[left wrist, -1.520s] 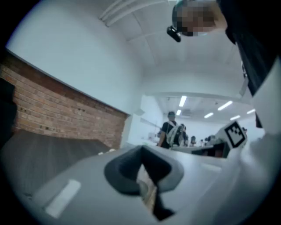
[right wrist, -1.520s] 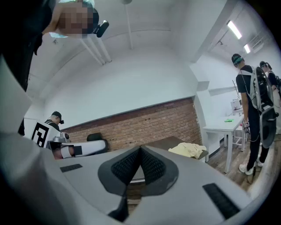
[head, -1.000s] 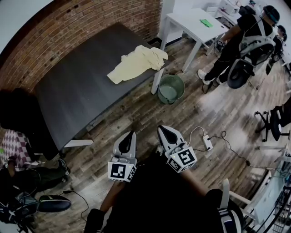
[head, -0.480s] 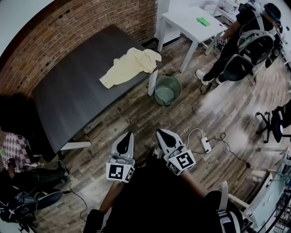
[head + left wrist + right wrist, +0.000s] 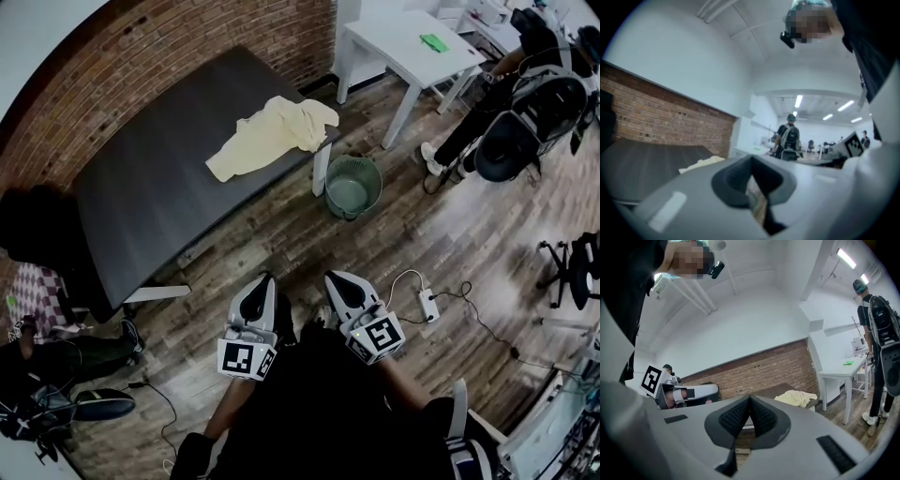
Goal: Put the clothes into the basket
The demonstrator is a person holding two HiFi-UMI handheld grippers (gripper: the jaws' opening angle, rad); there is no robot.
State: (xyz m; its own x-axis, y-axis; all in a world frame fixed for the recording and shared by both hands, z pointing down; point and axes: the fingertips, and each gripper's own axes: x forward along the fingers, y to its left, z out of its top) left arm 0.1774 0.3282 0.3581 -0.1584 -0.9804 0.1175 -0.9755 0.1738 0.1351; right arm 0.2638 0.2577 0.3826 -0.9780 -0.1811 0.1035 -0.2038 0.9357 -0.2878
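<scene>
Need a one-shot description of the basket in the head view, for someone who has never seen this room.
Find the big dark table along the brick wall, with a yellow garment heaped at its right-hand corner. On the wood floor just off that corner, beside the table's white leg, stands the basket. It is the only round, green, open-topped container on the floor.

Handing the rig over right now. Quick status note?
Left claw: shut, empty, over the floor, short of the table.
Right claw: shut, empty, beside it.
Yellow garment: crumpled on the dark table, at the corner nearest the basket.
Green basket: on the floor by that corner; no clothes seen inside.
Done: nothing. Left: reach the table, grasp the garment, drop it in the basket.
</scene>
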